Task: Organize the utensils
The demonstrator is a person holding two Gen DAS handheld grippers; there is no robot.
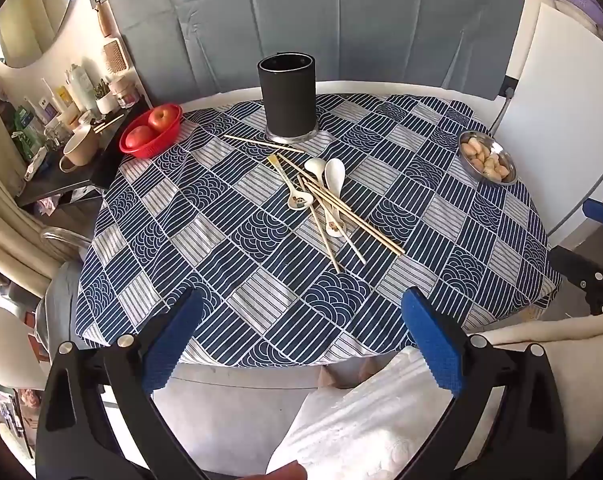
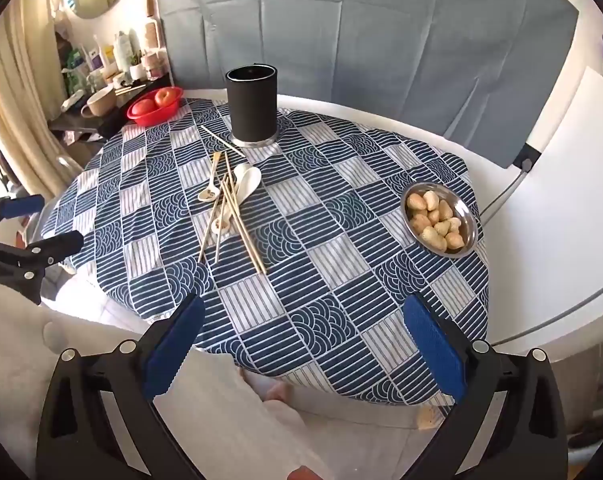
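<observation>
I had the left gripper (image 1: 301,312) spread wide with nothing between its blue pads, hanging over the near edge of the table. The right gripper (image 2: 303,316) was just as wide apart and empty, also at the near edge. Taking the black utensil holder (image 1: 287,98) as my mark: it stood upright at the far side of the checked tablecloth (image 1: 229,240). The chopsticks (image 1: 341,216) and white spoons (image 1: 333,178) lay in a loose crossed pile just in front of it. A red apple bowl (image 1: 151,134) sat to its left, a steel snack dish (image 1: 487,158) well to its right.
</observation>
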